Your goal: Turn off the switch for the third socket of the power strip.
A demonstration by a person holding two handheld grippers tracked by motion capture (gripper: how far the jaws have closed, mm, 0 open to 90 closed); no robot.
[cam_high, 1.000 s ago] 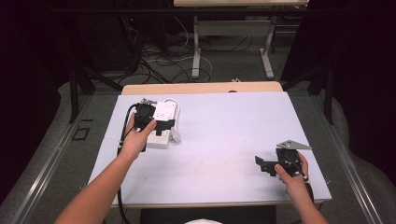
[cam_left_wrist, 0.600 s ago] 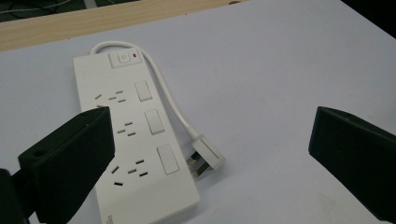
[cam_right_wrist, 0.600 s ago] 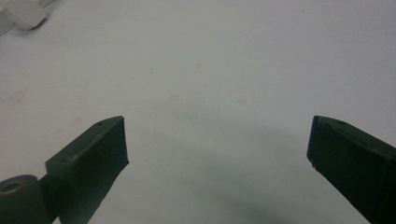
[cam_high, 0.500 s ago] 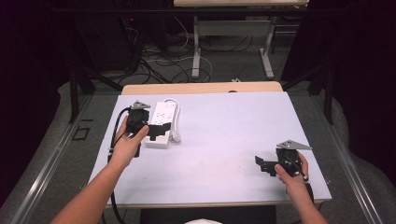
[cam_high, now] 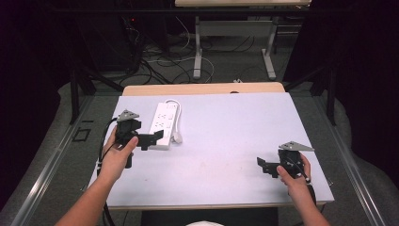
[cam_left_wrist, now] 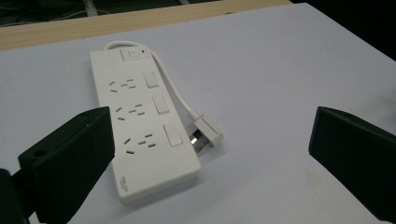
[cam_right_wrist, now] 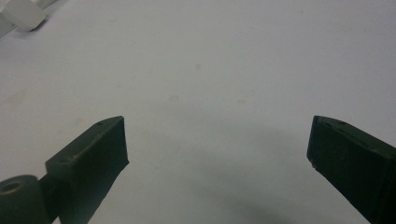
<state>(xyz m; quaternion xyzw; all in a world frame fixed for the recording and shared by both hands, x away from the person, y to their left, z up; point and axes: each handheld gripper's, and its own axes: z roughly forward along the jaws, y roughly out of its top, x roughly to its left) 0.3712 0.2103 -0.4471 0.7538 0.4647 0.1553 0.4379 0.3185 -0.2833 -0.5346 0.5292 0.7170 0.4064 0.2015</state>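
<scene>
The left gripper hangs with its jaws spread wide and nothing between them, just off the near end of the white power strip. A second ago it sat over the strip's far half; it has since drawn back toward the person and dropped lower on the table, so the strip now lies bare and released. I judge this as a let-go after placing or nudging the strip, or a fresh line-up for a new grasp.

In the left gripper view the power strip lies flat on the pale table, three socket rows and three rocker switches showing, its cord looping from the far end down the side to the plug resting against the strip's edge.

The right gripper has not moved: it rests near the table's right front, jaws equally parted and unladen, well apart from the strip.

The strip's near end is partly covered by the left gripper in the high view, and whether the small red light by the main switch is lit is hard to tell. In the right gripper view a white corner, perhaps the strip, is cut off at top left.
</scene>
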